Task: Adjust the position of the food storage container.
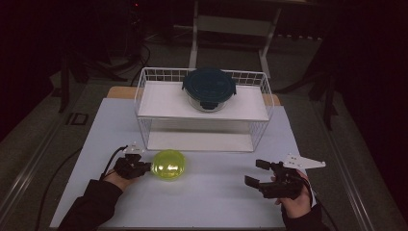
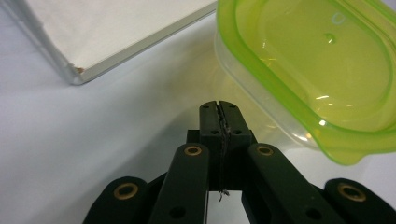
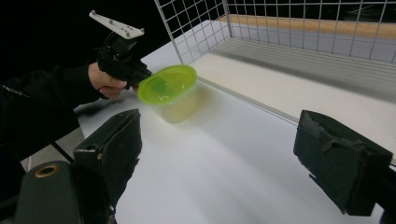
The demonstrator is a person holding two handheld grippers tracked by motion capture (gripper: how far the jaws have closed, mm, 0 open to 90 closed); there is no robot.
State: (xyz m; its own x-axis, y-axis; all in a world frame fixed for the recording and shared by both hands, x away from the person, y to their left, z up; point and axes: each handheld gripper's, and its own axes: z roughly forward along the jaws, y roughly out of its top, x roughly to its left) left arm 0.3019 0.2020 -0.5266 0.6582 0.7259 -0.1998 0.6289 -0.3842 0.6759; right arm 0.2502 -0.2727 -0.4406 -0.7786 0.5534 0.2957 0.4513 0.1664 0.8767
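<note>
From the high view, the left gripper (image 1: 144, 167) sits just beside the lime-lidded container (image 1: 169, 164) on the pale table (image 1: 216, 202), its jaws pressed together with nothing between them. The left gripper view makes that plain: the two black tips meet along a thin seam, and the container's (image 2: 308, 70) rim lies close to their right; contact cannot be told. That view also brings out the lid's glossy, translucent lime plastic, its rounded-oblong shape and a small tab at the near edge, over a clear, slightly frosted body.

The right gripper (image 1: 260, 173) rests well apart on the table's right side, jaws spread wide and holding nothing. In the right gripper view its matte, block-shaped black pads stand far apart, and beyond them the container (image 3: 169, 93) stands upright on the table with the left gripper (image 3: 135, 74) and the person's hand (image 3: 105, 80) at its far side.

The high view alone gives the whole white wire rack (image 1: 144, 91): a grid-walled frame with two flat white shelves. On the upper shelf stands a round glass container with a dark teal clip lid (image 1: 209, 88). The lime-lidded container stands in front of the rack's lower shelf, near its left corner.
</note>
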